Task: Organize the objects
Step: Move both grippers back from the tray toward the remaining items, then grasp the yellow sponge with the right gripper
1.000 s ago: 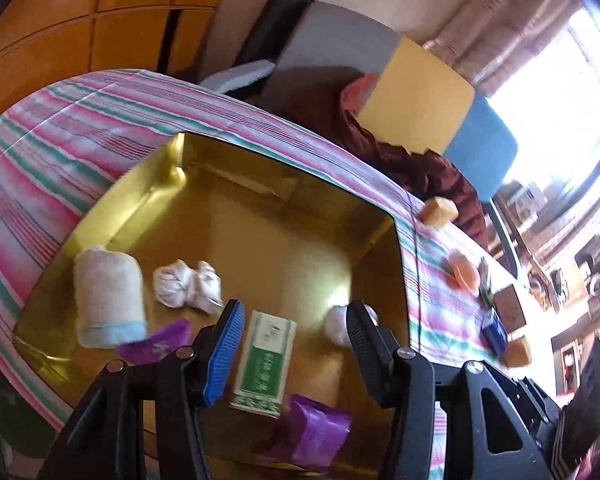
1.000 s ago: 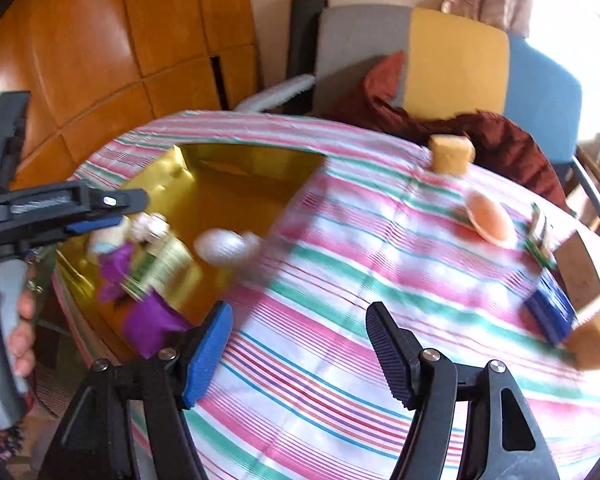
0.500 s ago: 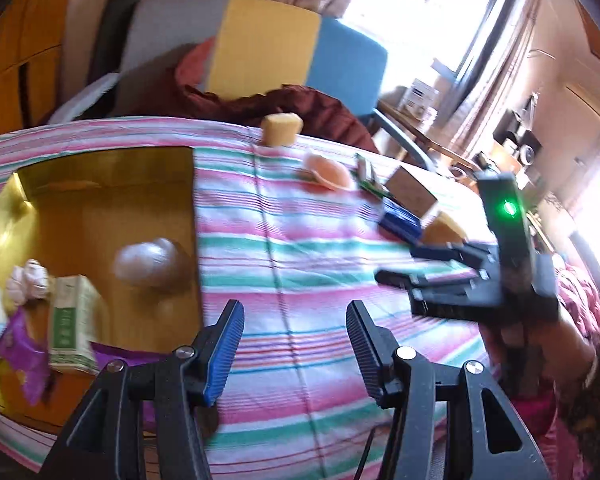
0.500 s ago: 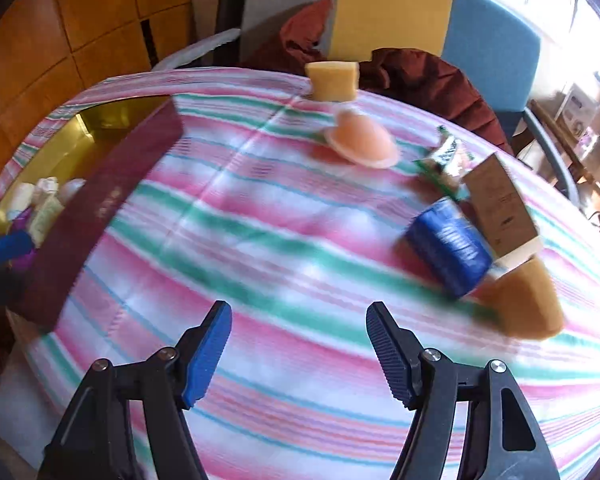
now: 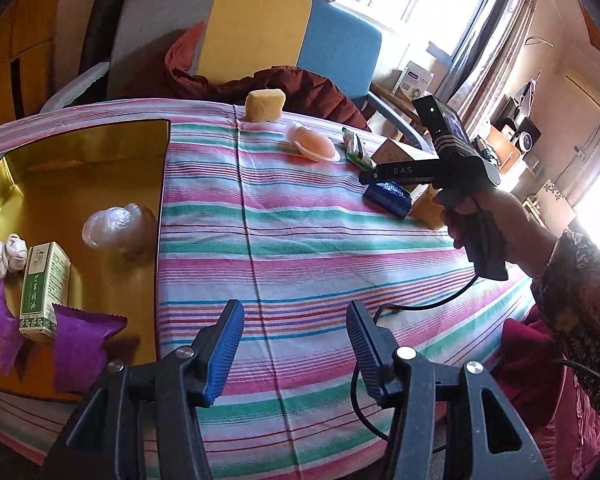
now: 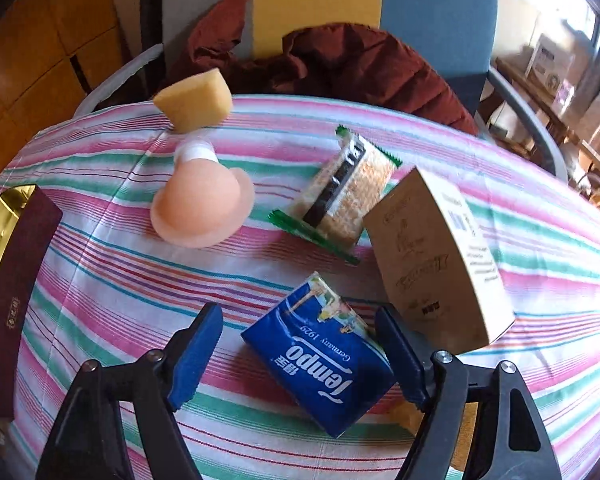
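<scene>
A gold tray (image 5: 80,152) at the table's left holds a clear plastic-wrapped ball (image 5: 112,226), a green-white box (image 5: 44,284), purple packets (image 5: 80,344) and a white knotted cloth (image 5: 8,254). My left gripper (image 5: 296,344) is open and empty over the striped cloth beside the tray. My right gripper (image 6: 300,356) is open, its jaws either side of a blue Tempo tissue pack (image 6: 324,364), not closed on it. The same pack shows in the left wrist view (image 5: 388,198), under the right gripper (image 5: 440,168).
On the striped tablecloth (image 6: 120,280) lie a yellow sponge (image 6: 194,100), a peach suction-cup piece (image 6: 204,208), a green-edged snack packet (image 6: 340,200), a brown cardboard box (image 6: 432,260) and another sponge (image 5: 430,210). A chair with a maroon jacket (image 6: 340,64) stands behind.
My right gripper has moved forward and down until the blue tissue pack sits between its open jaws. My left gripper swung right, away from the tray, and stays open.
</scene>
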`<state>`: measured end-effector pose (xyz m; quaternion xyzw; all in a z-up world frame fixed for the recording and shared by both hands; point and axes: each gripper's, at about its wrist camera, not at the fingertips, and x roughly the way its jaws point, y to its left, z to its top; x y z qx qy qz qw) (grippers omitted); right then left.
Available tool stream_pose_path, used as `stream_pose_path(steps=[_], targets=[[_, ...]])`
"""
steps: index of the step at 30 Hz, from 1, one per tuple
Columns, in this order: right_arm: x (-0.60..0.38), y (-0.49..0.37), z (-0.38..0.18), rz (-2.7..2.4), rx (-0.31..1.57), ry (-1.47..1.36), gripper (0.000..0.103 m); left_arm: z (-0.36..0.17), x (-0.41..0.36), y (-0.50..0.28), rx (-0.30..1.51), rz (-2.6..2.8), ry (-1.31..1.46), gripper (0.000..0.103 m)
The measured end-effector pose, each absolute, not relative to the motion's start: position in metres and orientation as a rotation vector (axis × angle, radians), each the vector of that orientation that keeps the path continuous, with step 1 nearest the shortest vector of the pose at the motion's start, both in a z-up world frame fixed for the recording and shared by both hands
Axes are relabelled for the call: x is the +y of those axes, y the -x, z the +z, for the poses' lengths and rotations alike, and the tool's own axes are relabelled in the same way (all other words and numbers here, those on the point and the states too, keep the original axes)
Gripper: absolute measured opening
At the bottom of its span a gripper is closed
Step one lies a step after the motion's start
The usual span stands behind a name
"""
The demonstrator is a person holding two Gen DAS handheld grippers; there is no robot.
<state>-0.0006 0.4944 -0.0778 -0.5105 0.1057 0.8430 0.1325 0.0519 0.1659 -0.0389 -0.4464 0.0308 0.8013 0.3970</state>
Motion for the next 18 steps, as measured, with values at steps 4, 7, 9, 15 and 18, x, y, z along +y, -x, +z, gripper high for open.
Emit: stream_pose_path(steps=[4,7,9,15,18], targets=[[0.481,-0.013,-0.074,2.488,0.395,1.537,0.081,-0.037,0.165,-0.051,0.065,2.043,1.124,0.054],[0.452,-0.035,-0.053,2.645,0.503,1.555,0.079,-0.037,0.169,-0.051,0.071,2.046,1.123,0.054],[0.444,-0.055,-0.034,2.707,0.452,1.443,0.079,-0.039,0.171,-0.052,0.073,2.049,1.127,0.054],[0.492,-0.094,-0.009,2.554,0.272,1.131,0.085,-0.043,0.177,-0.056,0.088,2.04,1.139,0.054],[0.514,-0.098,-0.027,2.501,0.216,1.23,0.085,-0.043,0.18,-0.058,0.09,2.039,1.143,0.054]])
